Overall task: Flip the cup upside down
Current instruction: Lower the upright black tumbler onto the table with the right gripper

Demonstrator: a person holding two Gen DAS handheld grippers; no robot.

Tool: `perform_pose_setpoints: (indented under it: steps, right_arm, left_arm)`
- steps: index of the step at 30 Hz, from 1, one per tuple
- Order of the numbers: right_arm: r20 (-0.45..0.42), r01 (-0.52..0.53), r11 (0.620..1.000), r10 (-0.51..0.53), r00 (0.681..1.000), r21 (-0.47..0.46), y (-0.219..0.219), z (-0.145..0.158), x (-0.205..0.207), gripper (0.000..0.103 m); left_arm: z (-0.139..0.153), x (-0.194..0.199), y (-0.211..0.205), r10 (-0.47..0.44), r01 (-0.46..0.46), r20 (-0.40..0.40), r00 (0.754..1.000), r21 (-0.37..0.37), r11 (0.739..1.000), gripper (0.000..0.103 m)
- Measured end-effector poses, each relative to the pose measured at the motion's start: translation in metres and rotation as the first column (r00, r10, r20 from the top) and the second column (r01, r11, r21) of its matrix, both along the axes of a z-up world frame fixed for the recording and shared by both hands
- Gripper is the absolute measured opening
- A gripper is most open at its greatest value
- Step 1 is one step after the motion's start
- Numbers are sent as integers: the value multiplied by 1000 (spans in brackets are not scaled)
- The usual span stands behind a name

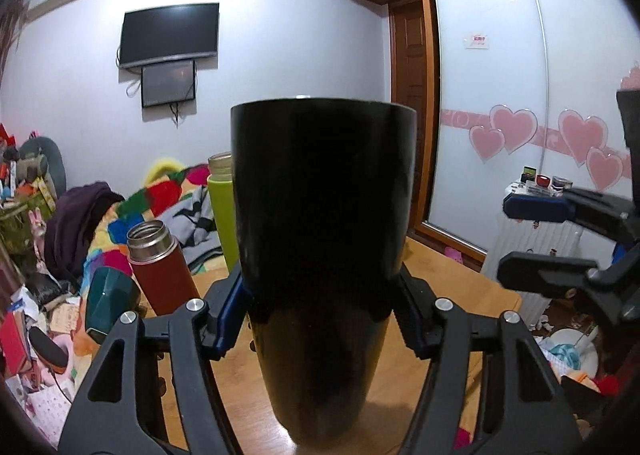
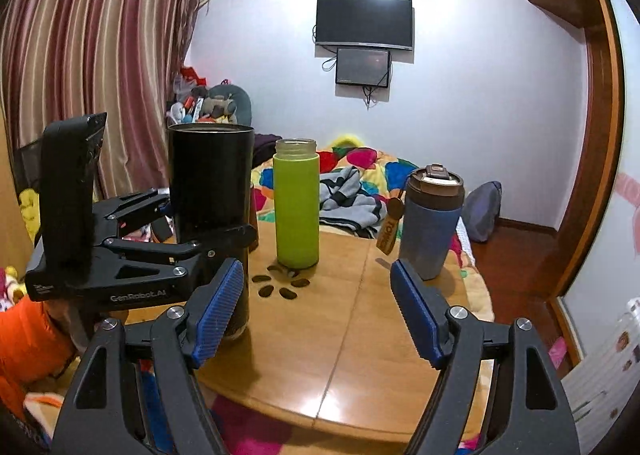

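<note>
A tall black cup fills the middle of the left wrist view, upright with its wide rim on top. My left gripper is shut on its lower body, one blue pad on each side. In the right wrist view the same cup stands on the round wooden table at the left, its base on the wood, with my left gripper clamped around it. My right gripper is open and empty over the table's near side, to the right of the cup. It also shows in the left wrist view at the right edge.
A green bottle, open on top, stands behind the table's middle. A blue tumbler with a brown lid stands at the right. A red flask and a dark teal cup are left of the black cup. A cluttered bed lies beyond the table.
</note>
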State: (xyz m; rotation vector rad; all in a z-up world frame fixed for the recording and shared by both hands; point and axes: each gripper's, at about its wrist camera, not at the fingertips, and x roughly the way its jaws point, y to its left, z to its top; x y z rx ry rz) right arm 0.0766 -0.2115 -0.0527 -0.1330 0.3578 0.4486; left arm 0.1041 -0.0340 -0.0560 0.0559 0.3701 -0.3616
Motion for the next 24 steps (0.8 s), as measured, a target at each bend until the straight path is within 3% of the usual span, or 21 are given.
perform_pose_setpoints:
  steps: [8, 24]
  right_arm:
    - [-19, -11, 998, 13, 1000, 69, 2, -4, 10, 73]
    - [-56, -7, 997, 11, 998, 82, 9, -10, 18, 73]
  left_arm:
    - [1, 0, 6, 10, -11, -22, 1000, -26, 1000, 64]
    - [2, 8, 18, 27, -30, -51, 998, -56, 998, 65]
